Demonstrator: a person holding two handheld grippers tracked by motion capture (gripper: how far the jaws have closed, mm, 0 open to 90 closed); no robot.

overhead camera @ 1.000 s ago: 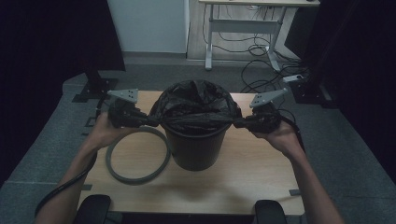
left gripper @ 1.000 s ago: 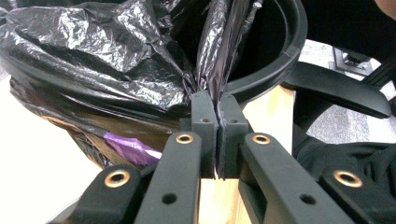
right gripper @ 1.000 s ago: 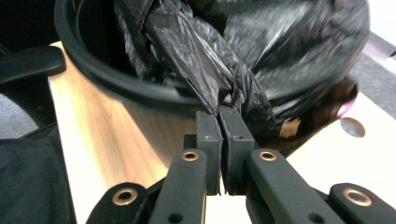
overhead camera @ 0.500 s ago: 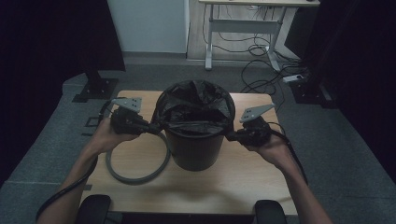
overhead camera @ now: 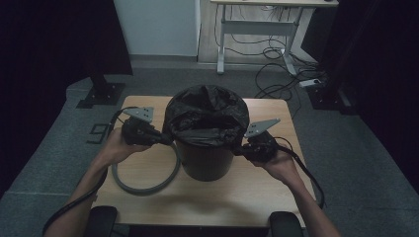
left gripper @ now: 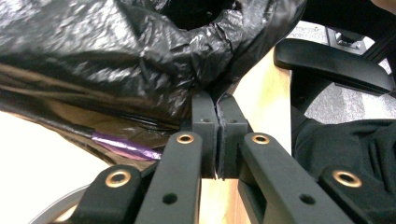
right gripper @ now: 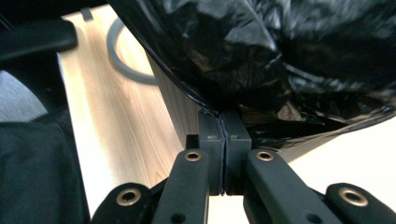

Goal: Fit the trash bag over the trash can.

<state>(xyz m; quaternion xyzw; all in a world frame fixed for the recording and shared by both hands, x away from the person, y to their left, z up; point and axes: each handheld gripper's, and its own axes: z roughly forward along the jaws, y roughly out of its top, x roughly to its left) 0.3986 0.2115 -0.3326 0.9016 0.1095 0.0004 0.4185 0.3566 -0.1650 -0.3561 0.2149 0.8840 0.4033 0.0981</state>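
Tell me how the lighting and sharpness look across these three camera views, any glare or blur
High view: dim, with the black bag and bin nearly merging and the wooden table brightest. Left gripper view: sharp jaws, glossy highlights on the bag, a blown-out white patch at lower left. Right gripper view: the bag is soft and smeared at top right, white overexposure at lower right.

Looks like a lab or recording studio rather than a home. Dark curtains [overhead camera: 54, 44] down both sides, grey carpet floor [overhead camera: 346, 148], a small wooden table [overhead camera: 276, 111] set alone in the middle. Beyond its far edge, a white height-adjustable desk frame [overhead camera: 257, 34] against a pale wall [overhead camera: 158, 27], with loose cables [overhead camera: 276, 84] and a power strip [overhead camera: 314, 82] on the floor beneath. Near the far left corner, a black stand base [overhead camera: 101, 94]. At the near edge, black chair armrests [overhead camera: 101, 217].
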